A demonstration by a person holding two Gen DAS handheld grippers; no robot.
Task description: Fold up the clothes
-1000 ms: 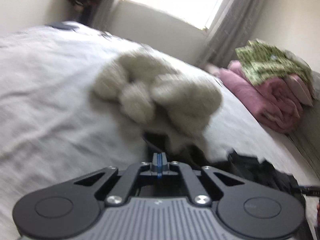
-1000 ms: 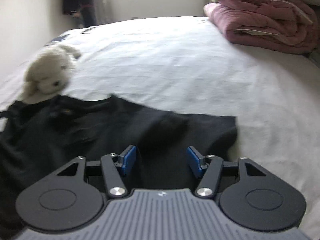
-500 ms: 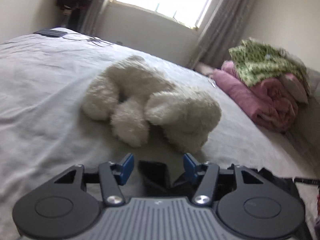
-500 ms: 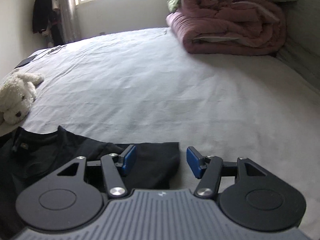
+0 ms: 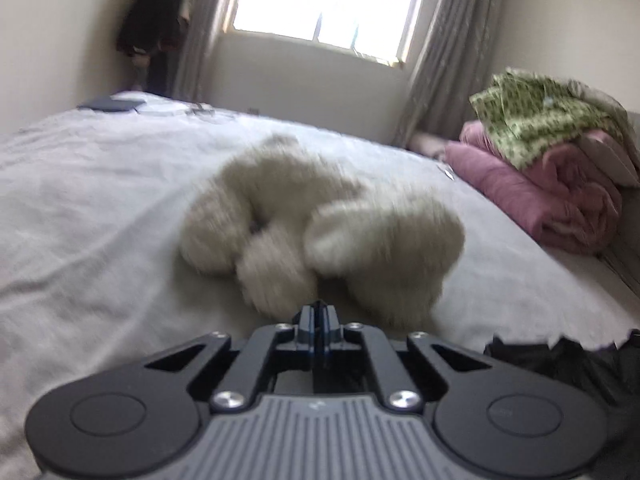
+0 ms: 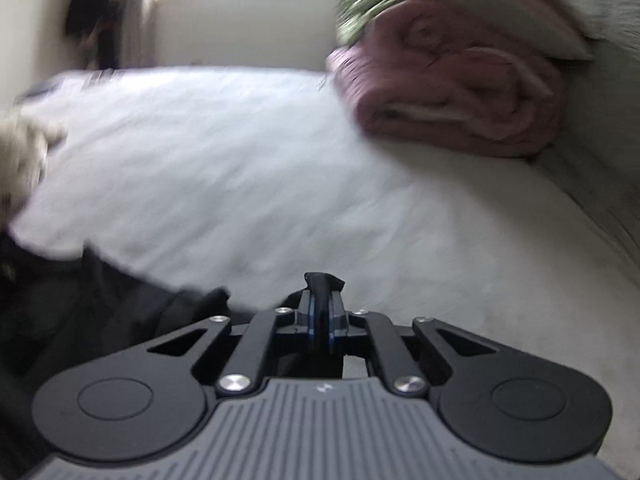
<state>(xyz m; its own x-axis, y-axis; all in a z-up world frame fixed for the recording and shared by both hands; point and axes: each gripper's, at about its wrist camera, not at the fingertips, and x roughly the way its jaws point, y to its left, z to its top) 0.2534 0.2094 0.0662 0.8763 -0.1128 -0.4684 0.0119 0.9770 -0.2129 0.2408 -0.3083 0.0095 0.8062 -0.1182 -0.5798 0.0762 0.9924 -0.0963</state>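
Just clamped down on both sides. Half a second back: wide open, jaws apart, black cloth lying between them. Now: shut tight, left gripper [image 5: 320, 312] and right gripper [image 6: 322, 308] alike. Looks like the grab step ahead of the first fold, done or near enough.

On the right, no doubt about it: pinched on the shirt [image 6: 100, 300], with a little black tuft poking up past the fingertips [image 6: 335, 306]. On the left, harder to call. Clenched all the way, yes, but no cloth showing above the pads [image 5: 309, 317], only something dark underneath. Probably got an edge of the shirt, going by the fabric's spot a moment ago, but can't tell for sure from here.

As for the shirt itself: black, lying on the bed [image 6: 240, 160], close in at the near edge, low in both views. Rumpled, not spread flat, bunched to the left of the right gripper and peeking out at the lower right of the left view [image 5: 560, 364]. Soft and floppy, so expect sag between the two pinch points once lifted. No fold made yet, as far as visible.

Also worth minding: plush toy [image 5: 320, 232] sitting just beyond the left gripper, near the shirt. Pink blanket [image 6: 460, 92] well off at the far side, no bother. Lots of motion blur in both views, so take the fine detail with a grain of salt.
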